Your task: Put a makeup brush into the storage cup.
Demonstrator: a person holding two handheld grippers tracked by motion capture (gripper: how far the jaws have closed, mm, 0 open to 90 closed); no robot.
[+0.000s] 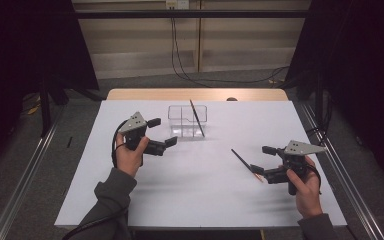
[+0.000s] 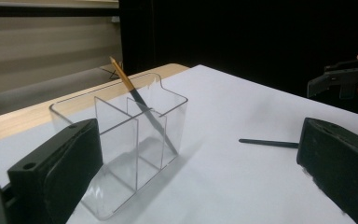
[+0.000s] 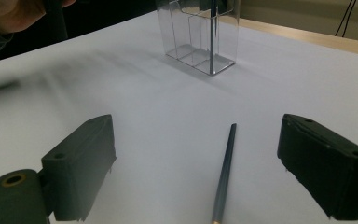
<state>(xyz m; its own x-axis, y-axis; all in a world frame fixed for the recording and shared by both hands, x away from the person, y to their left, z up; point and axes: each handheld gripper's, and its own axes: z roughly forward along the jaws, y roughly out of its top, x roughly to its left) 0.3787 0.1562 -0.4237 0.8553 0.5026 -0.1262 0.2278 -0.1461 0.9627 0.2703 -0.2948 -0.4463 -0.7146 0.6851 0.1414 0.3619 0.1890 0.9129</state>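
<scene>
High view: the left gripper [image 1: 161, 133] hangs with jaws spread and empty just beside the clear plastic divided holder [image 1: 187, 120], where a dark gold-tipped pencil [image 1: 197, 118] leans. The right gripper [image 1: 263, 160], jaws wide apart, straddles a second dark slim pencil [image 1: 243, 161] lying on the white table [image 1: 190, 190].

Left gripper view: the holder [image 2: 121, 135] sits just ahead, between the jaws.

Right gripper view: the lying pencil [image 3: 224, 175] rests between the parted jaws, untouched.

Two dark pencils [image 1: 197, 118] [image 1: 242, 159], one clear divided holder [image 1: 187, 120], two hand-held grippers [image 1: 161, 135] [image 1: 263, 160]
</scene>
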